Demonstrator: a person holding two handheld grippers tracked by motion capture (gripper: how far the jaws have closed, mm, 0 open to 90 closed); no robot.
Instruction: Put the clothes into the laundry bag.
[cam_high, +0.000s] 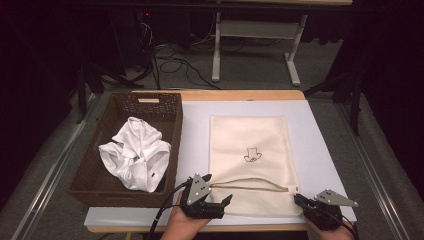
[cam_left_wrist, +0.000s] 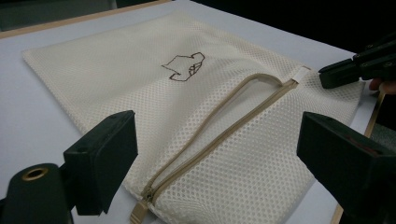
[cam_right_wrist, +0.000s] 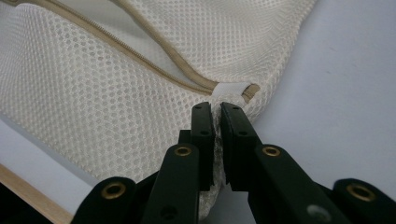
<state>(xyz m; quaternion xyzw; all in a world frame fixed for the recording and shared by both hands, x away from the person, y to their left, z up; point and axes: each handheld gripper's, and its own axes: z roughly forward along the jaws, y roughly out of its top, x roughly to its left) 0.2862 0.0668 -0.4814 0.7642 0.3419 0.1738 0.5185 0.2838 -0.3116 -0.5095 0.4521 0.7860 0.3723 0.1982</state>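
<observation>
A cream mesh laundry bag (cam_high: 250, 150) lies flat on the white table, its tan zipper (cam_high: 250, 182) partly open near the front edge, with a small dark drawing printed at its middle. My left gripper (cam_high: 216, 197) hovers open at the zipper's left end; its wide-set jaws frame the bag (cam_left_wrist: 196, 116) and the zipper pull (cam_left_wrist: 139, 212). My right gripper (cam_high: 299, 200) is shut on the bag's edge (cam_right_wrist: 217, 154) at the right end of the zipper, just below the white tab (cam_right_wrist: 231, 88). That gripper (cam_left_wrist: 348, 72) also appears far off in the left gripper view.
A dark wicker basket (cam_high: 95, 175) stands on the left of the table, holding a crumpled white garment (cam_high: 135, 152). The wooden table edge (cam_high: 200, 229) runs along the front. Cables and a white frame (cam_high: 255, 30) sit on the floor beyond.
</observation>
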